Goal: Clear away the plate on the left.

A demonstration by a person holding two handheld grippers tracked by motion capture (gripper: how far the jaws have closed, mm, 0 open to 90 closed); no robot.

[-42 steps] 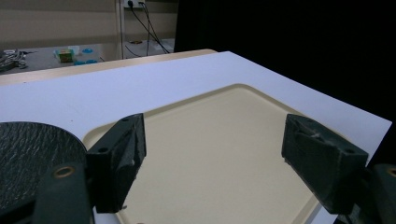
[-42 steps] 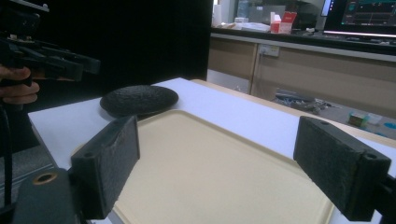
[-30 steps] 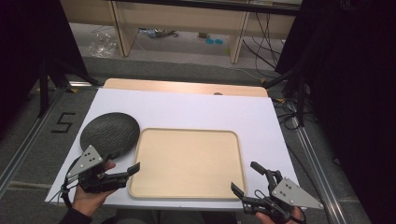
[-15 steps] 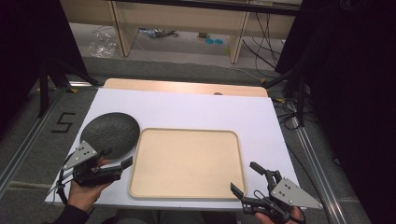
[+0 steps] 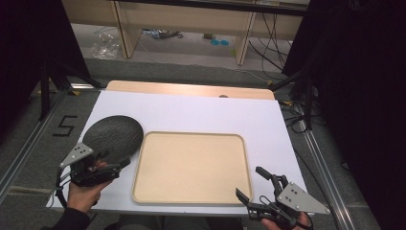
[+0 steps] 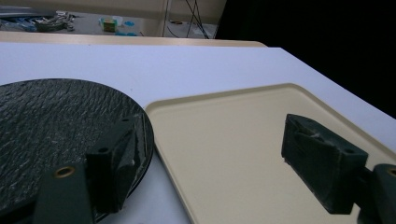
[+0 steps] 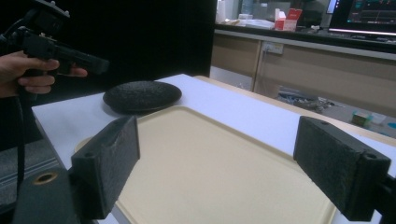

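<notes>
hovering wide open and empty, left gripper point(image 5: 114, 165) near dark plate's point(image 5: 114, 135) rim; right gripper point(image 5: 253, 183), equally open, at tray point(image 5: 190, 167) corner.

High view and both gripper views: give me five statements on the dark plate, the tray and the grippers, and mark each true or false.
1. The dark plate lies on the white table to the left of the beige tray. True.
2. The tray holds a cup. False: its surface is bare.
3. The left gripper is open, with one of its jaws over the plate's near edge. True, as the left gripper view shows.
4. The right gripper is clamped on the tray's rim. False: it is open at the tray's near right corner, with nothing between its jaws.
5. The plate is smooth and white. False: it is dark with a rough texture.
</notes>
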